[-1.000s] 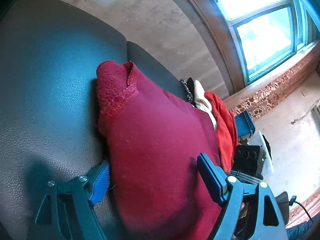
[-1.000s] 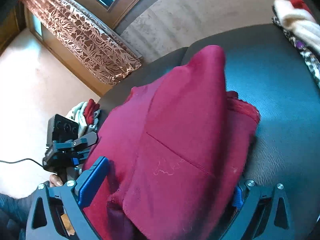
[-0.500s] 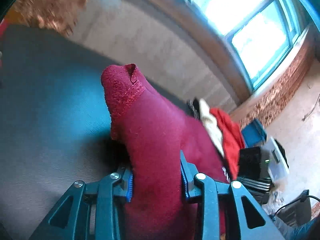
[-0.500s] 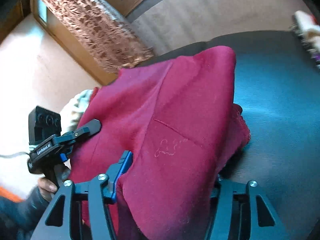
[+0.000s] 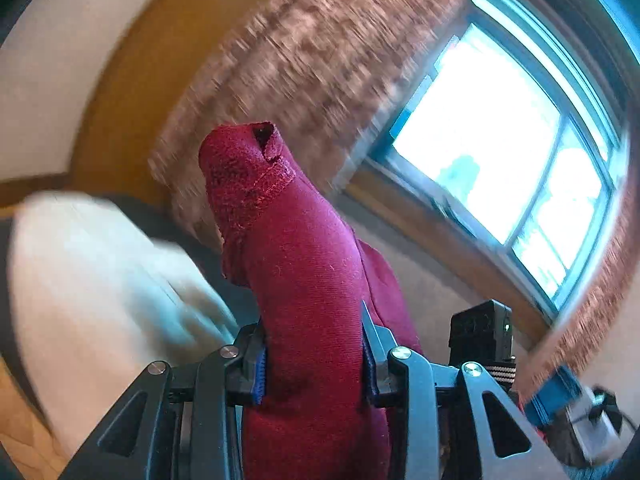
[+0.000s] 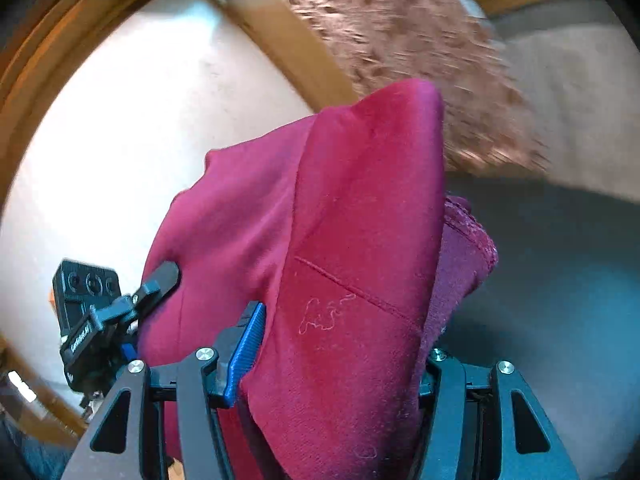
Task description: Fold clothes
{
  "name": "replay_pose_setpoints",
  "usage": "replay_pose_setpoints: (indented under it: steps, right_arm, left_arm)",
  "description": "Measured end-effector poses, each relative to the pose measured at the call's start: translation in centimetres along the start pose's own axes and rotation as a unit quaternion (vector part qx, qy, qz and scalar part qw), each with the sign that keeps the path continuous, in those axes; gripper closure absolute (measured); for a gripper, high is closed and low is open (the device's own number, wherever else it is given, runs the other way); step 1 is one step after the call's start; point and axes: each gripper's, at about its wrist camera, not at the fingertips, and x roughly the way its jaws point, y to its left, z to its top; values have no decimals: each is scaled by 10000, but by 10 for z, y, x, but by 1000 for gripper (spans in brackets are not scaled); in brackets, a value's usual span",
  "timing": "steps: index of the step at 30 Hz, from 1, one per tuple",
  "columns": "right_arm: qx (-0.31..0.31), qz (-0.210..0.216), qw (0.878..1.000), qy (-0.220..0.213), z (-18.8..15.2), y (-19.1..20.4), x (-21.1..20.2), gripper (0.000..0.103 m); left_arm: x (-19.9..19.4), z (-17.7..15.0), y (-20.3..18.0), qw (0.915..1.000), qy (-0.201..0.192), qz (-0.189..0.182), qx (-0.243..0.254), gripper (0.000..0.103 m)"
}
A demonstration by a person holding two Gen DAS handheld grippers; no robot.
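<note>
Aloft, garment (image 5: 308, 280) in 2 tools

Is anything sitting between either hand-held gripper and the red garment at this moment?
Nothing visible. The left hand-held gripper is shut directly on the red garment, and the right hand-held gripper clamps its other bunched part, fabric filling the gap between both pairs of fingers.

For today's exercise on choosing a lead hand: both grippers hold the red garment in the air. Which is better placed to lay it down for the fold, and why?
Probably the right gripper: it clamps the broad panel of the red garment above the dark seat. The left gripper pinches only a narrow bunched part.
</note>
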Motion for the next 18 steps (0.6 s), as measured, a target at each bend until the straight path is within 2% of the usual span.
replay_pose_setpoints:
  steps: [3,4,5,8,10,11,12,14,18]
  right_arm:
    - [13,197,9997,110,39,6,57,44]
    - [16,208,9995,224,50,4,82,42]
    - [-3,115,9992,391,54,0,104,39]
    - [35,-530,9918,1162,47,-29,170,37]
    - [178,-810,9849,1517,29,-54,201,26]
    - [390,-648,9873,1397,25,-66,201,18]
    - [551,-511,9887,1300,22,-75,201,16]
    - [485,-430,9896,1280,24,-78,199,13]
    - [247,-566,9907,1213,32,-76,177,6]
  left_arm:
    - [-2,41,39,9983,-163,413,-385,68]
    - [9,42,58,9963,-17,651,-560,68]
    - [20,42,78,9932,130,888,-735,68]
    - [53,44,135,9785,549,1562,-1227,67]
    - [56,43,137,9788,574,1585,-1164,65]
    - [58,43,139,9789,587,1596,-1132,65]
    - [60,42,140,9790,599,1607,-1100,65]
    - [64,41,143,9792,624,1630,-1037,62]
    - [60,45,146,9780,596,1752,-963,53]
